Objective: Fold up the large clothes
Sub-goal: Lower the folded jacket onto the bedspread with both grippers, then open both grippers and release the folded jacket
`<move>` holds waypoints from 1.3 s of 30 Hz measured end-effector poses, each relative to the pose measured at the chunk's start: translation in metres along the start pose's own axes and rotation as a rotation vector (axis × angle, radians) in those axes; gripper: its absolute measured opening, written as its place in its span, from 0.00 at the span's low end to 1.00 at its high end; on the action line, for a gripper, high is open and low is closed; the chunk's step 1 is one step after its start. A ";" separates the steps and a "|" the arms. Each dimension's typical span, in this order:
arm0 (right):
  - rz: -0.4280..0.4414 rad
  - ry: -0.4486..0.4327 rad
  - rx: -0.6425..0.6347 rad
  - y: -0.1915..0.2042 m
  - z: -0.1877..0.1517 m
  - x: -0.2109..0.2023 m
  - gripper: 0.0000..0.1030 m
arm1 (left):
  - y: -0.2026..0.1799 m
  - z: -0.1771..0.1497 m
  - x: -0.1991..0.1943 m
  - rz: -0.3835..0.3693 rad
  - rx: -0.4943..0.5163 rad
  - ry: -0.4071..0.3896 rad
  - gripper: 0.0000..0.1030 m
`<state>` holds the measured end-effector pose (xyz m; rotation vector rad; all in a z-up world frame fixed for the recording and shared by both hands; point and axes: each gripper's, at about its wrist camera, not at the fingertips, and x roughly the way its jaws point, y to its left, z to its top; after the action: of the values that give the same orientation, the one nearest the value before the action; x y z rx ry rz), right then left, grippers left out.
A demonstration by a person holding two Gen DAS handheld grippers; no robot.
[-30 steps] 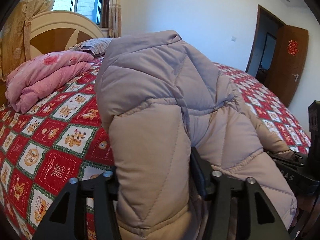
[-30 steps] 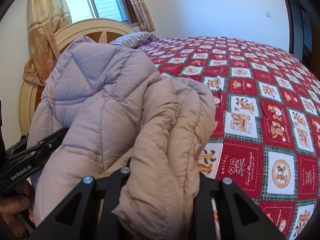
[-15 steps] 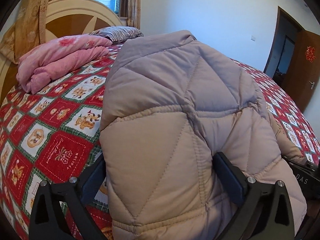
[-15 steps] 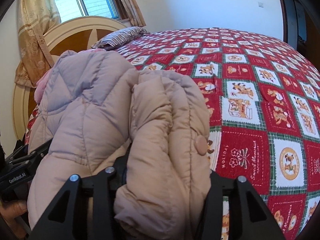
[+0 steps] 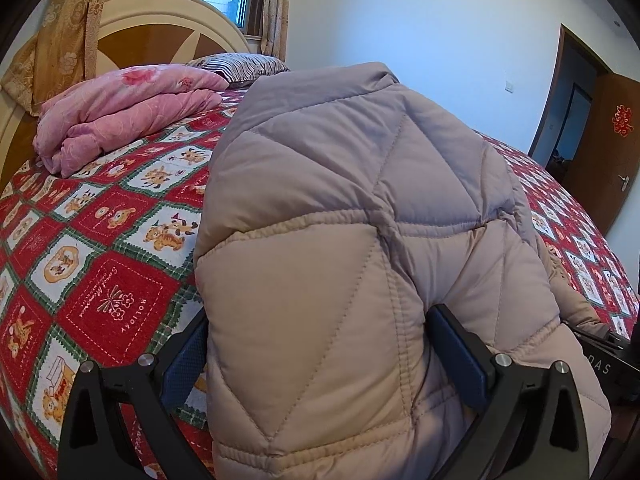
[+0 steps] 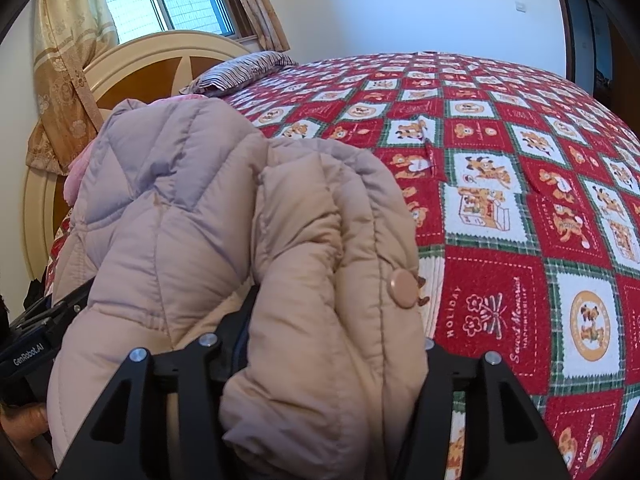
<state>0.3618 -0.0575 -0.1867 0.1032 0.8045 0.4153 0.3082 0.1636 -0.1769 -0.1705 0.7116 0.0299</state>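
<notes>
Release step, judging by pose: puffy beige coat (image 5: 360,264) sits bunched at near edge of bed (image 5: 112,264). Left gripper (image 5: 320,352) spread wide, coat btwn pads. Right gripper (image 6: 332,364) opening, coat roll btwn its fingers. Next: back both out w/o dragging fabric.

Pink quilt (image 5: 124,112) lay folded on red bedspread (image 5: 100,248) near headboard (image 5: 132,28); striped pillow (image 6: 240,70) beyond.

We see the quilted coat (image 5: 340,240) lying on the bed (image 5: 100,280), with the folded blanket (image 5: 120,116) and pillow (image 5: 240,66) behind it by the headboard (image 5: 160,32).
</notes>
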 end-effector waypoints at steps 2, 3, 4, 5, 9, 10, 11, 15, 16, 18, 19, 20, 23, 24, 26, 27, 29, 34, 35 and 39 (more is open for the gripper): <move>-0.009 0.005 -0.002 0.000 0.000 0.002 0.56 | -0.001 0.001 0.002 0.002 0.002 0.008 0.99; -0.013 0.007 -0.003 0.001 0.000 0.002 0.56 | 0.000 0.001 0.002 0.000 0.001 0.012 0.99; -0.017 0.010 -0.004 0.001 0.000 0.003 0.57 | 0.001 0.002 0.003 -0.005 -0.003 0.018 0.99; -0.018 0.012 -0.004 0.001 0.001 0.003 0.57 | 0.002 0.002 0.004 -0.009 -0.006 0.021 0.99; -0.024 0.017 -0.003 0.002 0.002 0.005 0.57 | 0.001 0.001 0.003 -0.005 -0.006 0.017 0.99; -0.027 0.017 -0.005 0.002 0.002 0.005 0.57 | 0.001 0.001 0.003 -0.003 -0.006 0.016 0.99; -0.030 0.018 -0.007 0.003 0.002 0.005 0.58 | 0.000 0.001 0.003 -0.001 -0.005 0.014 0.99; -0.044 0.017 -0.018 0.003 0.002 0.007 0.58 | -0.001 0.001 0.003 0.005 -0.004 0.014 0.99; -0.047 0.019 -0.020 0.003 0.002 0.007 0.59 | -0.001 0.002 0.003 0.004 -0.006 0.015 0.99; -0.052 0.021 -0.023 0.003 0.002 0.007 0.60 | 0.000 0.002 0.002 0.000 -0.008 0.016 0.99; -0.053 0.023 -0.022 0.003 0.003 0.007 0.60 | 0.000 0.003 0.001 -0.003 -0.010 0.018 0.99; -0.054 0.022 -0.021 0.003 0.003 0.007 0.61 | 0.001 0.003 -0.001 -0.006 -0.010 0.023 0.99; -0.075 0.012 -0.029 0.005 0.007 -0.006 0.62 | 0.002 0.008 -0.029 0.035 0.017 -0.004 0.99; -0.077 0.007 -0.024 0.006 0.008 -0.018 0.62 | 0.003 0.009 -0.040 0.042 0.020 -0.025 0.99; -0.092 -0.014 -0.016 0.010 0.009 -0.043 0.64 | 0.003 0.012 -0.081 0.038 0.028 -0.082 0.99; -0.102 -0.033 -0.015 0.013 0.009 -0.056 0.69 | 0.003 0.012 -0.100 0.040 0.029 -0.108 0.99; -0.100 -0.097 -0.032 0.021 0.004 -0.096 0.78 | 0.000 0.010 -0.138 0.034 0.050 -0.154 0.99; -0.108 -0.196 -0.098 0.048 -0.016 -0.171 0.87 | -0.007 0.005 -0.206 0.029 0.114 -0.248 0.99; -0.104 -0.223 -0.104 0.053 -0.020 -0.187 0.88 | -0.008 0.005 -0.213 0.031 0.114 -0.261 0.99; -0.082 -0.292 -0.101 0.068 -0.026 -0.219 0.91 | -0.005 0.007 -0.235 0.013 0.098 -0.300 0.99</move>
<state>0.1860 -0.0839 -0.0401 0.0347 0.4976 0.3529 0.1350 0.1672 -0.0172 -0.0646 0.4136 0.0325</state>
